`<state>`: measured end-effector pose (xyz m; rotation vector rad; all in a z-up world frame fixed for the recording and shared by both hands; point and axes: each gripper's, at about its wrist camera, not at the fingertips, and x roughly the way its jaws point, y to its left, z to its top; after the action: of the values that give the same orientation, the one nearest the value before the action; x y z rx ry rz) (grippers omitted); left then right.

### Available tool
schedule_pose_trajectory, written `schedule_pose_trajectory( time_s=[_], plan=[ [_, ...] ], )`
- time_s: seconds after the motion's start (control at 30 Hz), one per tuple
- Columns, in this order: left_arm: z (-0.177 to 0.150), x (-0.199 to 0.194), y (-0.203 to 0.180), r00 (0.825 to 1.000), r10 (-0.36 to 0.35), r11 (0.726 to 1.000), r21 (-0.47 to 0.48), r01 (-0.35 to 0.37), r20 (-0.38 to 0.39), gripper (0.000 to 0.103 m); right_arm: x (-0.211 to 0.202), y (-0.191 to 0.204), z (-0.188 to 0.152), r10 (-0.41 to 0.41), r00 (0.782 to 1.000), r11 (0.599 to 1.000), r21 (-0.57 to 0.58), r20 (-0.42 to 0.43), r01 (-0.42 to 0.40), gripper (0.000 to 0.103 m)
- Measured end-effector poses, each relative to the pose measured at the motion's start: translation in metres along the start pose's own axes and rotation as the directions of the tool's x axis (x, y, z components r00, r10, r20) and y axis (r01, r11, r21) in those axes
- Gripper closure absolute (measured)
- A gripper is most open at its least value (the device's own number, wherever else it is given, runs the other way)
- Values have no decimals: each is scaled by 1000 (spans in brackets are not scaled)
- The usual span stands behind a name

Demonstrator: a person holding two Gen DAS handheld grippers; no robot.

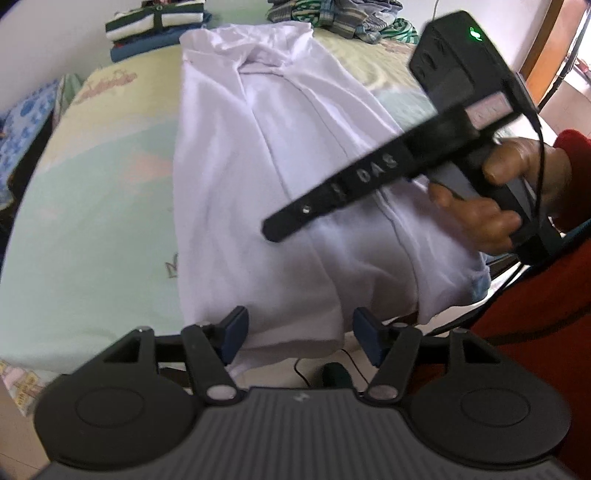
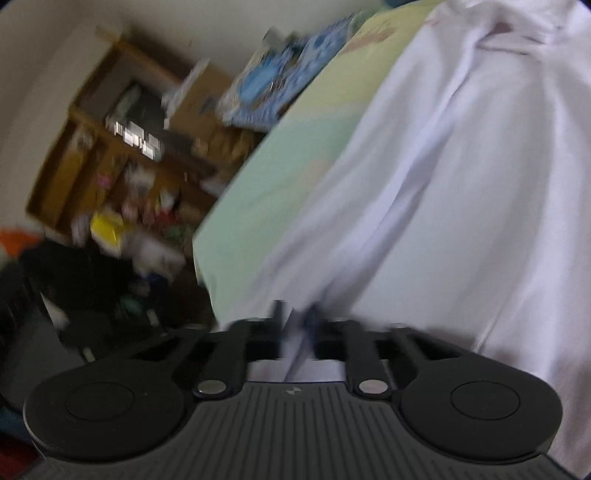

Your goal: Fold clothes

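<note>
At the far left, a stack of folded striped and blue garments [image 1: 157,27] is seen on the pale green and yellow patterned bedsheet [image 1: 92,206]. A long white cotton garment [image 1: 266,177], its sides already turned inward, is laid lengthwise down the bed with its hem draped over the near edge. The left gripper [image 1: 297,334] is held spread apart, astride the hem and grasping nothing. The right gripper [image 2: 295,321] is clenched on a fold of white cloth near the hem, though blur obscures detail. For a clean fold, both hem corners should be pinched evenly and kept level.
</note>
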<state>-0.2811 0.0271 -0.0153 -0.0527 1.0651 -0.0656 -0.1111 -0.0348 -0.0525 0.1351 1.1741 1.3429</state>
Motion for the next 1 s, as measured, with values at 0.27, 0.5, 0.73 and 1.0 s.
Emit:
schedule_pose_trajectory(
  time_s=[0.27,0.5,0.73,1.0],
  plan=[
    [-10,9,-4,998,-38,999,-12,37,-43,35,-13,13,-2,-15,1000,997,-73,-23,13,91],
    [-21,-15,12,998,62,998,-4,-63,-27,26,-12,27,-8,4,998,988,-151,-55,-12,73],
    [-16,-26,40,989,143,990,-18,-143,19,23,-11,39,-5,-16,999,970,-243,-51,3,76],
    [-41,-21,24,973,229,958,185,-221,-26,24,8,71,3,135,982,896,-407,-133,-178,78]
  ],
)
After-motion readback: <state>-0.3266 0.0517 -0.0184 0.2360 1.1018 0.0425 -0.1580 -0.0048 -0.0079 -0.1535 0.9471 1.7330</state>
